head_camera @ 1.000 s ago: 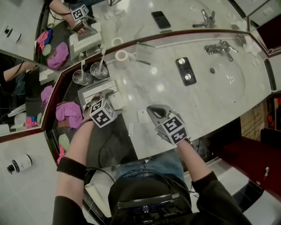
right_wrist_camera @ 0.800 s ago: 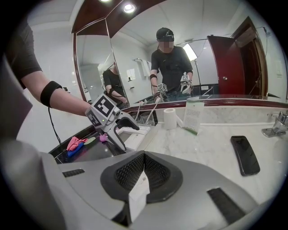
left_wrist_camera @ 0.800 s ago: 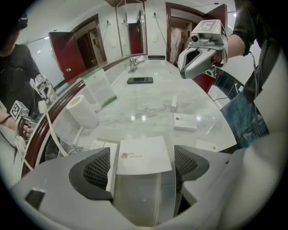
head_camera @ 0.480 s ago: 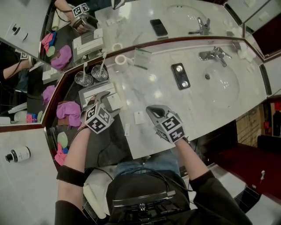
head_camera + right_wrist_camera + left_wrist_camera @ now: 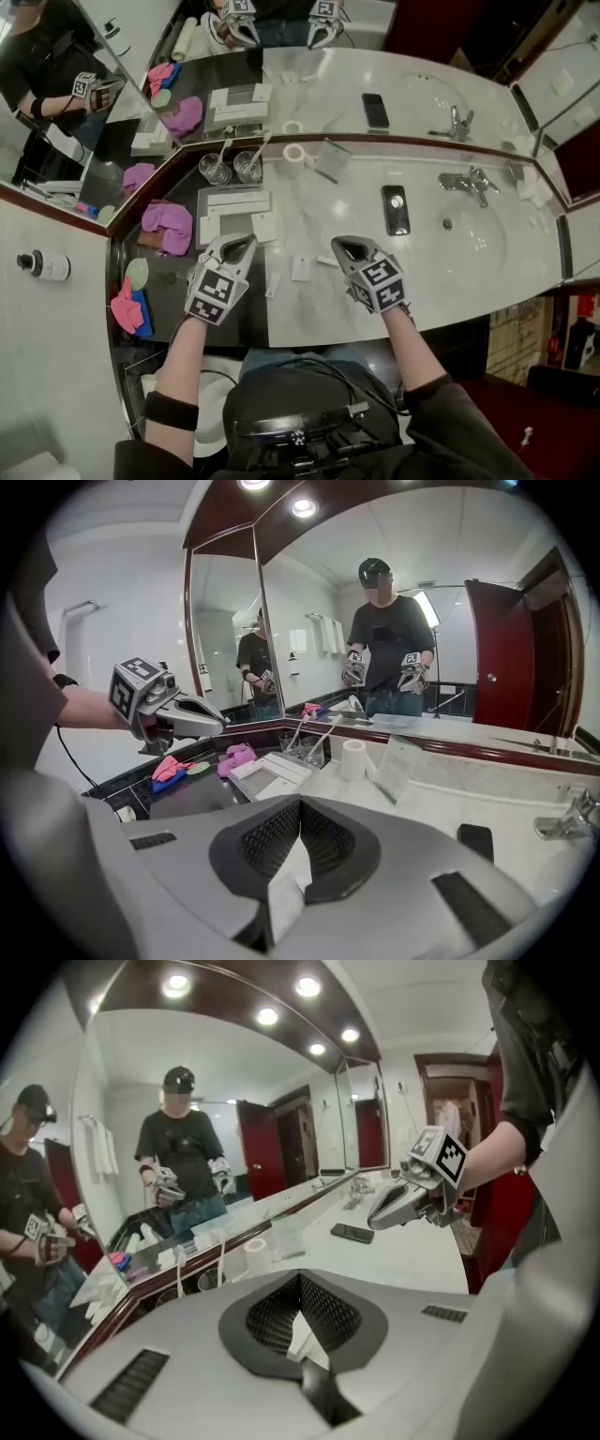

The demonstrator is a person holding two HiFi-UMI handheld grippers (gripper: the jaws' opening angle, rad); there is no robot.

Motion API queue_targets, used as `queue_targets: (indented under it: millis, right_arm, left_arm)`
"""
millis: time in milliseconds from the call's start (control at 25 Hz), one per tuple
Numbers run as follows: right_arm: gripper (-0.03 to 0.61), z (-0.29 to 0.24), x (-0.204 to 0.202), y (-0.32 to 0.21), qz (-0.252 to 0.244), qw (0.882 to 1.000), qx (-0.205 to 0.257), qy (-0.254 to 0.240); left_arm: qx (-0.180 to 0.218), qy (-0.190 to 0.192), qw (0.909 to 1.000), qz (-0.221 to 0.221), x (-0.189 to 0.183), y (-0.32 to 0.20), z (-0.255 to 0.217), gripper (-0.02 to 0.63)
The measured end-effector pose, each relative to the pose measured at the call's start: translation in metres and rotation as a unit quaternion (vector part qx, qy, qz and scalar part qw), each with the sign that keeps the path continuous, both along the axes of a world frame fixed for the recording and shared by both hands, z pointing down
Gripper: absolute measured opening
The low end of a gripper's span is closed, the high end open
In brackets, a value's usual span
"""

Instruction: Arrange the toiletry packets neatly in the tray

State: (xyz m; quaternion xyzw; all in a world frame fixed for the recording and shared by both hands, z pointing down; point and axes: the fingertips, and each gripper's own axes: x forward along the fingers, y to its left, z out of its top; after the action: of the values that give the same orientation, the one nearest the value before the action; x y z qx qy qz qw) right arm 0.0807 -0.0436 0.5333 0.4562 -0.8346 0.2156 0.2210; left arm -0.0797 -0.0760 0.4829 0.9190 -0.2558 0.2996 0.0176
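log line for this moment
left gripper: just closed on white packet | right gripper: shut on second packet | more packets loose on counter

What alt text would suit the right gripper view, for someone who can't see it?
The right gripper is shut on a white packet, seen from just behind its jaws. Beyond lie a white tray, two glasses and a paper roll on a counter below a wall mirror.

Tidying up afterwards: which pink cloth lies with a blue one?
The smaller pink cloth at the near left edge of the dark counter; the bigger pink cloth beside the white tray has none.
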Motion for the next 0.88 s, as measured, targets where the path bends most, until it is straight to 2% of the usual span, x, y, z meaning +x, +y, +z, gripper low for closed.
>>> queue_targets:
  millis: [80,200,360,520,880]
  right_arm:
    - [0.015,-0.003,0.0,0.0,-0.015,1.0,0.002,0.002]
    - [0.015,-0.006,-0.002,0.002,-0.037,0.999,0.003,0.004]
    - [0.015,-0.008,-0.008,0.007,-0.064,0.998,0.006,0.003]
    - [0.015,-0.009,-0.007,0.012,-0.075,0.997,0.005,0.002]
    - [0.018,0.002,-0.013,0.027,-0.073,0.997,-0.002,0.007]
  left_arm:
    - [-0.012,0.035,0.9982,-0.047,-0.012,0.006,-0.005,0.0]
    - [-0.024,0.09,0.9878,-0.125,-0.036,0.011,-0.009,0.0]
    - [-0.028,0.113,0.9754,-0.187,-0.059,0.027,-0.012,0.0]
    - [-0.028,0.116,0.9694,-0.214,-0.065,0.043,-0.012,0.0]
    - [-0.017,0.128,0.9671,-0.219,-0.065,0.052,-0.016,0.0]
